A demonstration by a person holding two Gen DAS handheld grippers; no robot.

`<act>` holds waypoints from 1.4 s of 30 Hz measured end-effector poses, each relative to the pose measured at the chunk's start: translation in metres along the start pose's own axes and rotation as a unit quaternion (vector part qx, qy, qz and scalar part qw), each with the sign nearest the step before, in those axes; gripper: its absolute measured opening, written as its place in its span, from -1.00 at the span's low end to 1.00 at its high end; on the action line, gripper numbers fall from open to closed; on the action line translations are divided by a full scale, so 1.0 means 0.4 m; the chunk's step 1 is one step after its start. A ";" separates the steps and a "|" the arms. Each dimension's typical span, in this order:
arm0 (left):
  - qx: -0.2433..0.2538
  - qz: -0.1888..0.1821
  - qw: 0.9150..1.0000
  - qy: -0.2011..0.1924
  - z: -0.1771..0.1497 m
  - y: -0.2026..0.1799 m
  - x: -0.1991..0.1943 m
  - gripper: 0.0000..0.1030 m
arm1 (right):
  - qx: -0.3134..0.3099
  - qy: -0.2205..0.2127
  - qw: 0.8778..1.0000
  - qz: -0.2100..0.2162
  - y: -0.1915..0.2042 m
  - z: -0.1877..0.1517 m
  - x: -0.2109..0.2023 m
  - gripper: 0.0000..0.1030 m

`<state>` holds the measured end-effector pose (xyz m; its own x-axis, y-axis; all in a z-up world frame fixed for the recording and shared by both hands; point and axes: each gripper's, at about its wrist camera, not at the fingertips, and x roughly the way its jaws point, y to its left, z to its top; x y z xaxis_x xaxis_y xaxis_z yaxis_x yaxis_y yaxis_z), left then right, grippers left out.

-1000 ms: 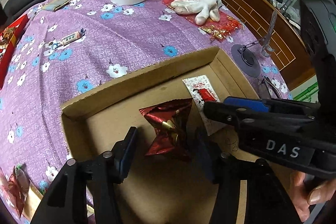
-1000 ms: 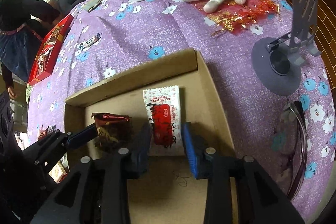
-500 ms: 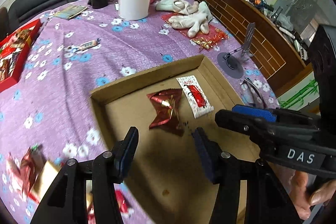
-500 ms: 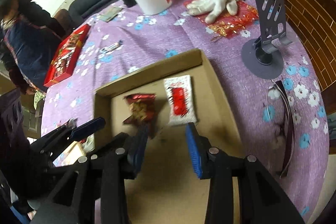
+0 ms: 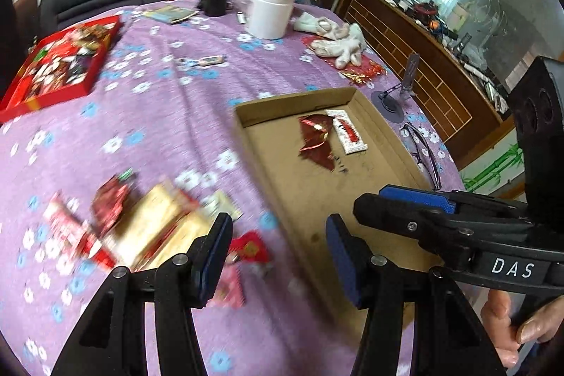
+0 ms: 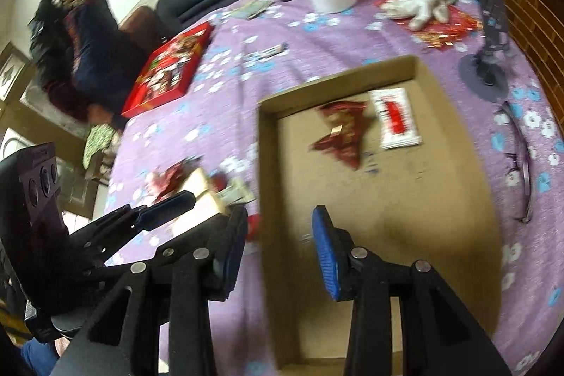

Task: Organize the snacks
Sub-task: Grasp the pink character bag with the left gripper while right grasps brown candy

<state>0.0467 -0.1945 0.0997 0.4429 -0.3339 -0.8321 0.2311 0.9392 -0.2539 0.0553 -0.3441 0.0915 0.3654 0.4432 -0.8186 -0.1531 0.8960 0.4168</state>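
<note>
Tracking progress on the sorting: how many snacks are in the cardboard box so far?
2, side by side at the far end of the box: a red foil packet, and a white packet right of it. None seem hidden.

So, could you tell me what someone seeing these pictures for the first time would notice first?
Probably the shallow cardboard tray on the purple flowered tablecloth, holding a crumpled red foil packet beside a white-and-red sachet. Next, the blurred heap of loose snacks left of the tray, just ahead of the open left gripper. The open right gripper hovers over the tray's near left wall.
</note>
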 end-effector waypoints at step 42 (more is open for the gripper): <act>-0.168 0.137 0.976 0.026 -0.140 0.540 0.007 -0.43 | -0.088 0.032 0.996 -0.002 0.213 -0.072 0.068 -0.15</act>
<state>0.0492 0.0119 0.0150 0.4017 -0.0700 -0.9131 -0.1907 0.9688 -0.1582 0.0259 -0.2548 0.0936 0.3074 0.4358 -0.8459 -0.3124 0.8859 0.3429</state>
